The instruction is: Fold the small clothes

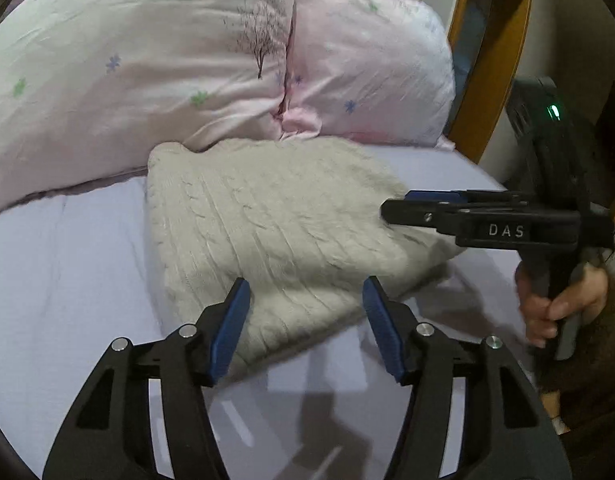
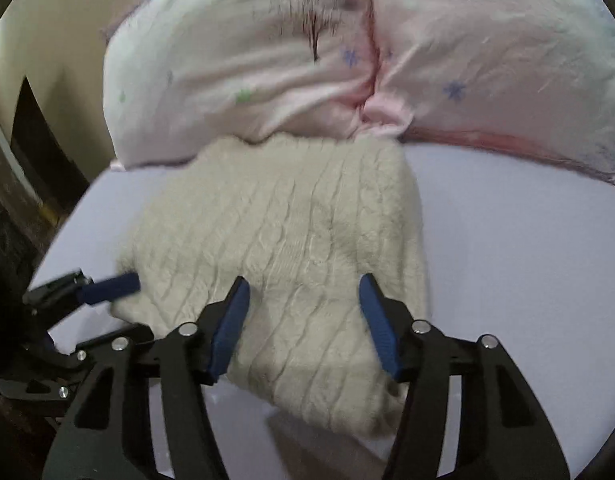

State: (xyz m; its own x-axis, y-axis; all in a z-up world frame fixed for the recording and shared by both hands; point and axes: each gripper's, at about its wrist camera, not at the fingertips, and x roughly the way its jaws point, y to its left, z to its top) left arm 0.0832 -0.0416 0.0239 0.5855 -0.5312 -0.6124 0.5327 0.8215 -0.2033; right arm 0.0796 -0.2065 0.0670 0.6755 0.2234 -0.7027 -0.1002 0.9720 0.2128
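Observation:
A cream cable-knit sweater [image 1: 267, 224] lies folded into a thick block on the lilac bed sheet [image 1: 59, 280]; it also shows in the right wrist view [image 2: 291, 240]. My left gripper [image 1: 305, 300] is open and empty, just above the sweater's near edge. My right gripper [image 2: 303, 300] is open and empty, hovering over the sweater's near part. In the left wrist view the right gripper [image 1: 403, 208] comes in from the right, over the sweater's right side. In the right wrist view the left gripper's blue finger [image 2: 111, 288] shows at the sweater's left edge.
Two pale pink pillows [image 1: 147, 60] with flower and tree prints lie against the sweater's far edge. A wooden headboard [image 1: 495, 60] stands at the far right. The sheet [image 2: 527, 260] spreads on both sides of the sweater.

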